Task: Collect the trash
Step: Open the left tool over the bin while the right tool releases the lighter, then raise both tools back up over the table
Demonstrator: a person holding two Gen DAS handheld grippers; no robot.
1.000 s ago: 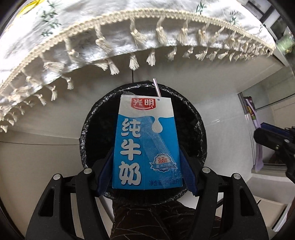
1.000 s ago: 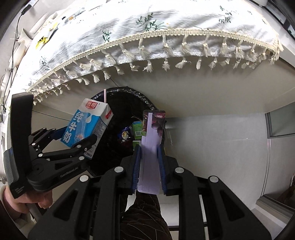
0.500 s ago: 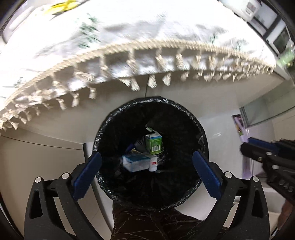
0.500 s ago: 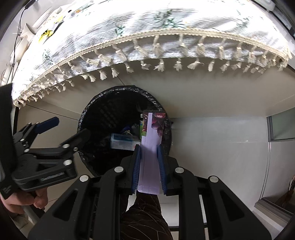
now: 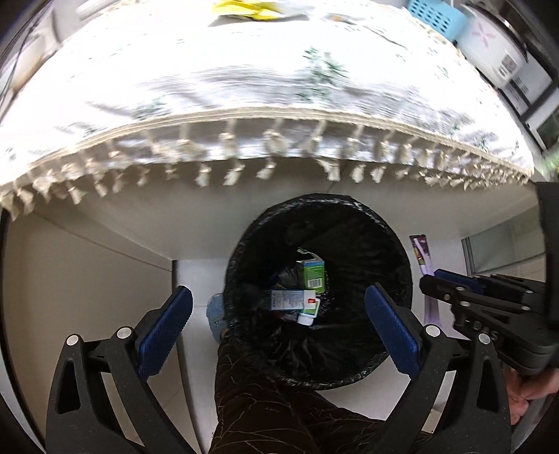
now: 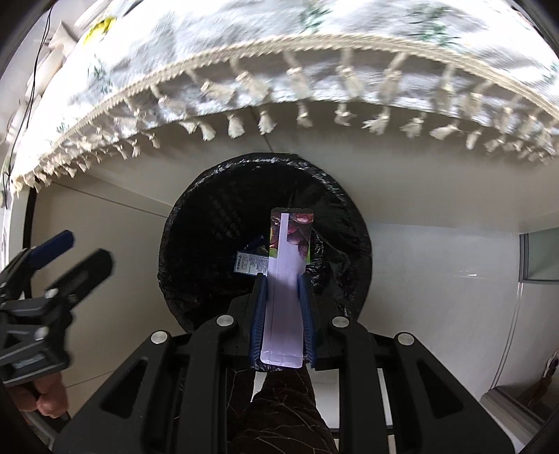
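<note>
A black-lined trash bin (image 5: 391,244) stands on the floor under the table edge; it also shows in the right wrist view (image 6: 195,244). Inside lie a blue milk carton (image 5: 286,299) and a green carton (image 5: 312,276). My left gripper (image 5: 276,324) is open and empty above the bin's near rim. My right gripper (image 6: 282,314) is shut on a flat purple carton (image 6: 283,279) and holds it over the bin's opening. The purple carton (image 5: 421,251) and right gripper also show at the right of the left wrist view.
A white tablecloth with tassels (image 5: 265,115) overhangs the bin; it also shows in the right wrist view (image 6: 314,59). On the table are a yellow wrapper (image 5: 244,8), a blue basket (image 5: 436,14) and a rice cooker (image 5: 492,52). My dark trouser leg (image 5: 279,401) is below the grippers.
My left gripper opened and dropped the blue milk carton into the bin, then drew back and to the left. My right gripper moved left with the purple carton, over the bin.
</note>
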